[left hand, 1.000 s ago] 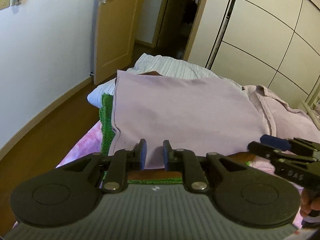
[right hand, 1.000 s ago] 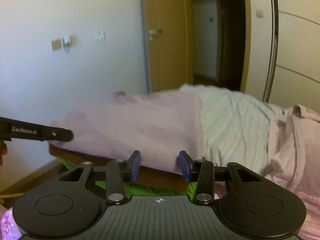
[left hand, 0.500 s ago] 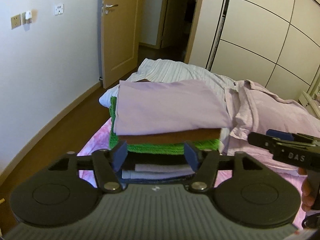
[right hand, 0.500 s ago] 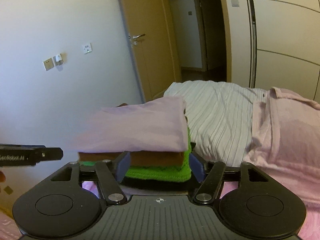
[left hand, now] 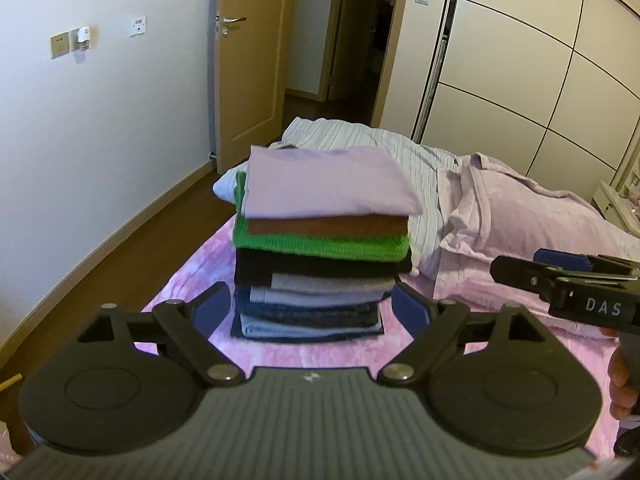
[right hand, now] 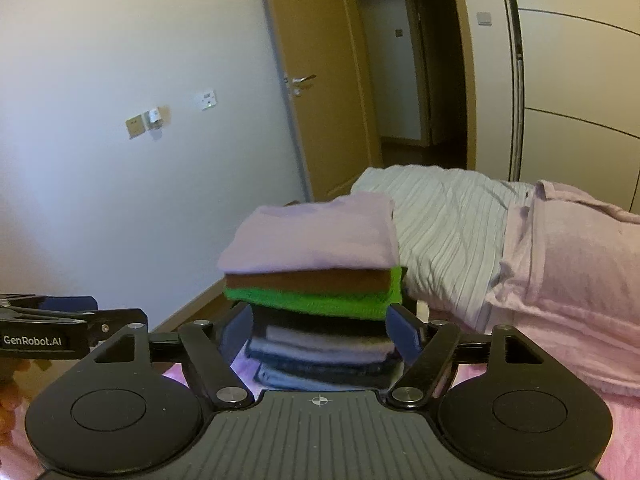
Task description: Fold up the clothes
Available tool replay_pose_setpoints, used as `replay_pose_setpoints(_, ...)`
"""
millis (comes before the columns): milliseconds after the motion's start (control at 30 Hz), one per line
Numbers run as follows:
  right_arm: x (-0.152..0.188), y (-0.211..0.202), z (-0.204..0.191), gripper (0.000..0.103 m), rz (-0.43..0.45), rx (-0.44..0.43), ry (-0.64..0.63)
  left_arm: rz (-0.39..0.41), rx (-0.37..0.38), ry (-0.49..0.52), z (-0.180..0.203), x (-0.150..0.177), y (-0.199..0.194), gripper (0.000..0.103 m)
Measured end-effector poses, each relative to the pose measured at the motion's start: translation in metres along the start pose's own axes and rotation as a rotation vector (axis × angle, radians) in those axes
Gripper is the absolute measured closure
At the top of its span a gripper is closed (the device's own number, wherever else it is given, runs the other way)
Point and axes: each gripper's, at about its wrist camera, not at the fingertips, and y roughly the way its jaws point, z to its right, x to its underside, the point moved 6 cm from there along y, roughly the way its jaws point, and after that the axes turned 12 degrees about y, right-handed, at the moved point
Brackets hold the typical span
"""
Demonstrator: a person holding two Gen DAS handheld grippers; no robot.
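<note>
A tall stack of folded clothes [left hand: 320,264] stands on the bed, topped by a folded lilac garment [left hand: 324,184] over brown, green, black, grey and denim layers. The same stack [right hand: 316,300] fills the middle of the right wrist view. My left gripper [left hand: 312,304] hangs back from the stack, its jaws opening wide and nothing between them. My right gripper [right hand: 322,330] is likewise apart from the stack, jaws opening and empty. The right gripper's fingers [left hand: 560,280] show at the right of the left view, and the left gripper's fingers [right hand: 72,320] show at the left of the right view.
A crumpled pink shirt [left hand: 520,216] and a white striped garment [left hand: 424,160] lie on the bed behind and right of the stack. The pink bedspread [left hand: 320,354] runs toward me. Wooden floor [left hand: 120,248], a wall, an open door [left hand: 248,60] and wardrobe panels [left hand: 520,80] surround the bed.
Both grippers let go of the lilac garment, opened from nearly closed to wide, and drew back and up. The garment now rests on top of the stack.
</note>
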Motion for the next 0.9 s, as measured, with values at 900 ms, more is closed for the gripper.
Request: replay_pose_setpoints(900, 0.099, -0.096, 0.001, 0.030, -0.123, 0.051, -0.043, -0.036, -0.085, 0.002, 0.052, 0.095, -0.084, 0.001)
